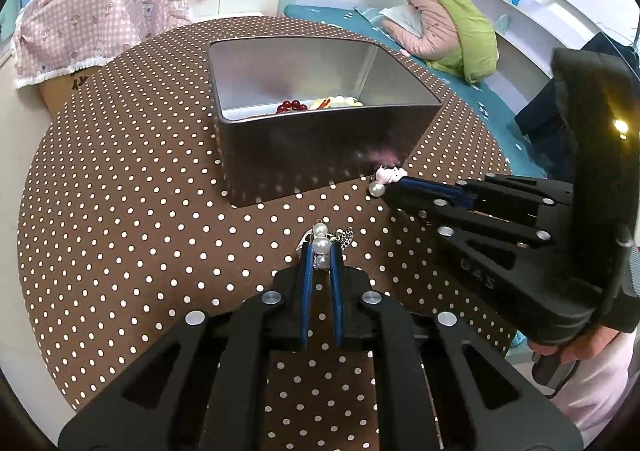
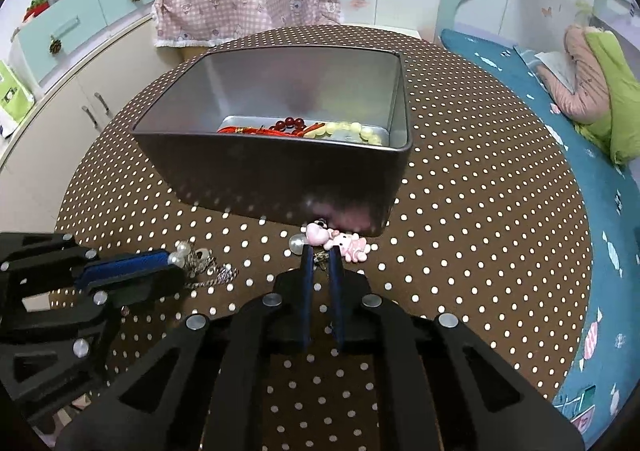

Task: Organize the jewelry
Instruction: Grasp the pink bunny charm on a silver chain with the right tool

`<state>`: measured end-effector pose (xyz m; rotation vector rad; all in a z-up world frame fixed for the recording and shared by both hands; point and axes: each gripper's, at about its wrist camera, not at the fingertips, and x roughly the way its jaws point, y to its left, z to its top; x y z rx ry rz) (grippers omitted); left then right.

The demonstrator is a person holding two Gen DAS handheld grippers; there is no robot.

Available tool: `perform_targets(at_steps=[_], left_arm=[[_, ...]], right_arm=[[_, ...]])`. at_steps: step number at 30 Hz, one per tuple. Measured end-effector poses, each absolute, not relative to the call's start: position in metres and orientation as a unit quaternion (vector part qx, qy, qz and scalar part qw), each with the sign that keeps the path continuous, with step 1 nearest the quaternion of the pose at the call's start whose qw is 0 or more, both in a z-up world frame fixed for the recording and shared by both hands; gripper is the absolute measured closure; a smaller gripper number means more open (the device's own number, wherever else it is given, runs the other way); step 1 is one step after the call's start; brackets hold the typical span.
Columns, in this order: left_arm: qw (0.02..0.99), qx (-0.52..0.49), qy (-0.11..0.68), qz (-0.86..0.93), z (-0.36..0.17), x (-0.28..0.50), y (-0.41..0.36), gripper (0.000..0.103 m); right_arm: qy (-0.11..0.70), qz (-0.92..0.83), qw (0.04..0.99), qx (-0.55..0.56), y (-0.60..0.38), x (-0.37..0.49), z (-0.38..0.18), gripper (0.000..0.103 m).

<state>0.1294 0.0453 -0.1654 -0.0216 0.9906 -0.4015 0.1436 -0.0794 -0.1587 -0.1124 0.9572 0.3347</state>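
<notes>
A grey metal tin (image 1: 320, 147) (image 2: 280, 179) stands open on the round brown polka-dot table (image 1: 120, 211) (image 2: 480, 211). Inside lie a red bead bracelet (image 1: 290, 105) (image 2: 290, 125) and a pale bead bracelet (image 2: 348, 129). My left gripper (image 1: 320, 255) (image 2: 172, 271) is shut on a pearl charm with a silver chain (image 1: 321, 245) (image 2: 200, 261), low over the cloth in front of the tin. My right gripper (image 2: 320, 253) (image 1: 390, 187) is shut on the metal clasp of a pink charm (image 2: 354, 245) (image 1: 390, 173), which lies with its pearl (image 2: 297, 244) against the tin's near corner.
A teal bed (image 2: 560, 171) with pink and green bedding (image 1: 452, 23) runs along the right. A pink checked cover (image 1: 100, 23) sits behind the table, and white cupboards (image 2: 80, 91) are at the left. A person's hand (image 1: 576, 347) holds the right gripper's handle.
</notes>
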Motion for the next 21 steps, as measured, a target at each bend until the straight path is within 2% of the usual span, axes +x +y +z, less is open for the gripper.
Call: perform_targets(at_steps=[10,15,18,21], left_arm=[[0.86,-0.012,0.473,-0.191,-0.165,0.131,0.046,0.095],[0.859,-0.01,0.474,-0.193,-0.166,0.132,0.046,0.095],[0.858,-0.012,0.476,-0.192,-0.167,0.133,0.048,0.095],[0.858,-0.012,0.476,-0.19,-0.167,0.134,0.049,0.095]], right_arm=[[0.45,0.179,0.873,-0.067,-0.075,0.137,-0.154,0.093],[0.45,0.18,0.871,-0.076,-0.07,0.138,-0.157,0.075],[0.447,0.181,0.872,-0.084,-0.067,0.136,-0.159,0.073],[0.448,0.179,0.872,-0.081,-0.069,0.138,-0.16,0.077]])
